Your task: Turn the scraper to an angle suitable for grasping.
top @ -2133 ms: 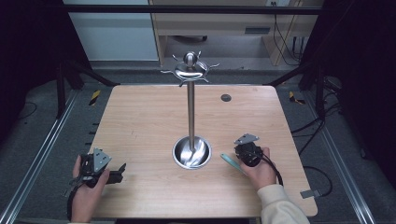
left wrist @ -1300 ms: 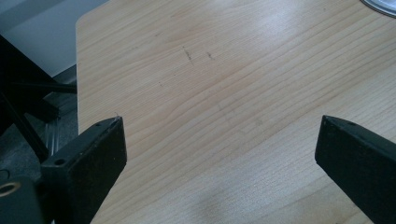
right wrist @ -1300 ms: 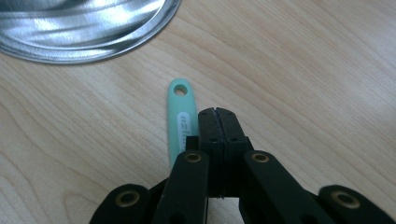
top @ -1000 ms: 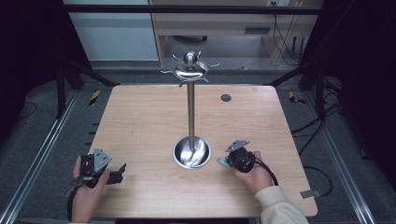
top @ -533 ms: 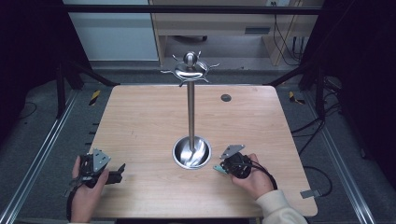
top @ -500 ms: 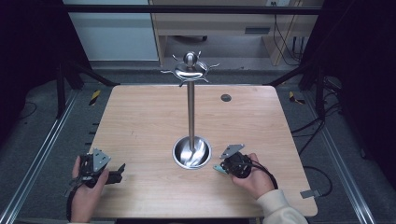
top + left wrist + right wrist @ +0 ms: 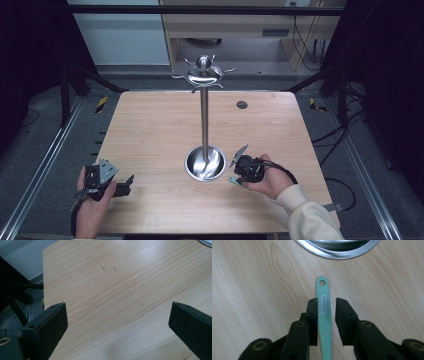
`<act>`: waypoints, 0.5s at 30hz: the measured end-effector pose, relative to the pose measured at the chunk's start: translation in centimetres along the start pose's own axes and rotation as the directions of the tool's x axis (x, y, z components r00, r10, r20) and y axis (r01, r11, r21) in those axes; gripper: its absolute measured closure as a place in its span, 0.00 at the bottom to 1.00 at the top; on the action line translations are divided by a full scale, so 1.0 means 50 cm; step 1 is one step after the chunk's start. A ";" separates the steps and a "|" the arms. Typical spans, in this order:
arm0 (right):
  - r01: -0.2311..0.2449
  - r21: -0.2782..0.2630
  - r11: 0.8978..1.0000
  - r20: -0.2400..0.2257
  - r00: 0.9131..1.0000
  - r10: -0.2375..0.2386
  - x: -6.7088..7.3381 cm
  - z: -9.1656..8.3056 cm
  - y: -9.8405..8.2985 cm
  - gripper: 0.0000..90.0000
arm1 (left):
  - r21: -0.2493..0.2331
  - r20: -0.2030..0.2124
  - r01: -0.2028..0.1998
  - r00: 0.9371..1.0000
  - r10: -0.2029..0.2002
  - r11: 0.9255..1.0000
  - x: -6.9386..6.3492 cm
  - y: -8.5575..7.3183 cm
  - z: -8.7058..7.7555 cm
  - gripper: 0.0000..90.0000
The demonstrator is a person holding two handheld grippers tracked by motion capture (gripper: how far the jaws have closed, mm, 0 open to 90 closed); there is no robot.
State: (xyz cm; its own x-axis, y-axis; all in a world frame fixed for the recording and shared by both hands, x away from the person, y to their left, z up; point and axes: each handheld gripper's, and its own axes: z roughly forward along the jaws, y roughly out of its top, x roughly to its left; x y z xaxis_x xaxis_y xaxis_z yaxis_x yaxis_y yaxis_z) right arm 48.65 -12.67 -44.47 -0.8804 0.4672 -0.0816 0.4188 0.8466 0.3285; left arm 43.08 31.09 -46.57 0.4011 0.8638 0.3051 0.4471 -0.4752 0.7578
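My right hand-held gripper (image 7: 324, 308), jaws just opening, straddles the teal handle (image 7: 323, 312) lying on the table (image 7: 249, 290) beside the steel stand's base (image 7: 337, 247), left pad touching, right pad clear.

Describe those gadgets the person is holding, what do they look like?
Each hand holds a black device. The left gripper has two chunky, flat-faced black jaws with small screw holes. The right gripper has the same black jaws, with brass-coloured rings at the joints. Each carries a grey three-cornered plate and trails a black cable. The right arm wears a cream sleeve.
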 end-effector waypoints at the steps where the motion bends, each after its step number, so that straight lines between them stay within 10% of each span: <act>1: 0.004 0.029 1.000 -0.002 1.000 -0.004 -0.005 0.004 0.004 0.77 | 0.000 0.000 0.000 1.000 0.000 1.000 0.000 0.000 0.000 0.02; 15: -0.011 0.119 0.993 -0.046 0.999 0.017 -0.012 0.038 0.013 0.73 | -0.001 -0.001 0.001 1.000 -0.001 1.000 0.001 0.000 -0.001 0.02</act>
State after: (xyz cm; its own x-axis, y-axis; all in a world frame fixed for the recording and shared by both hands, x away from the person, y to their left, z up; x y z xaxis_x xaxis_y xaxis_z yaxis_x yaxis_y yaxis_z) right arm 49.86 -11.91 -46.02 -0.8824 0.4693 -0.0331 0.4522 0.8655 0.2155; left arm 43.06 31.12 -46.53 0.3998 0.8643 0.3052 0.4470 -0.4746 0.7583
